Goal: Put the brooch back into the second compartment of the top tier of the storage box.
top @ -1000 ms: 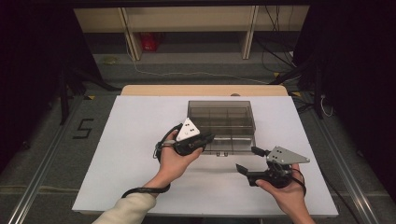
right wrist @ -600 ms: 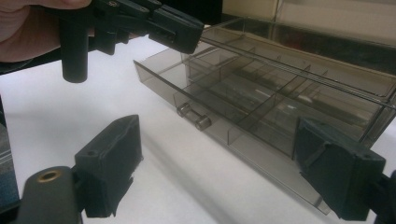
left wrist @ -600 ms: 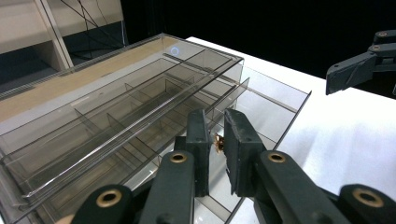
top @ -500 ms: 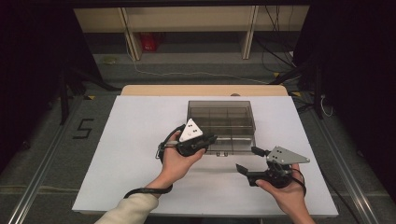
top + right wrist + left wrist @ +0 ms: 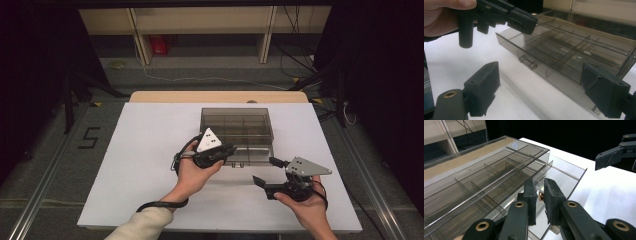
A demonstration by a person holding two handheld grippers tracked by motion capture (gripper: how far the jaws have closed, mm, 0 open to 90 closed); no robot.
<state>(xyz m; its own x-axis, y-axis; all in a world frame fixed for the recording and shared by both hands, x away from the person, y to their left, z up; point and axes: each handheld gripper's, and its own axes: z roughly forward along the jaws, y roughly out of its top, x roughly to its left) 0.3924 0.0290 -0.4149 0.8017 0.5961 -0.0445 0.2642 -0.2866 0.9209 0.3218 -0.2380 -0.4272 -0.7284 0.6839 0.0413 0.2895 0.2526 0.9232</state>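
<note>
A smoky clear plastic organizer box (image 5: 236,131) sits near the middle of the white bench (image 5: 130,165), toward its far side. It has divided compartments and 2 drawers on its near face. The lower drawer (image 5: 554,72) is pulled out partway, and its small knob (image 5: 528,63) sticks out from the front panel.

The left gripper (image 5: 226,150) is held at the box's near-left corner. In the left gripper view its jaws are nearly closed on a small brass-coloured knob (image 5: 540,196) on the upper drawer front (image 5: 559,180), pads pressed close on either side of it.

The right gripper (image 5: 265,172) is held low over the bench, near the box's front right corner but apart from it. Its jaws stand wide apart with nothing between them, pointing toward the pulled-out drawer. Both hands reach in from the near edge; the left forearm wears a pale sleeve (image 5: 142,225).
</note>
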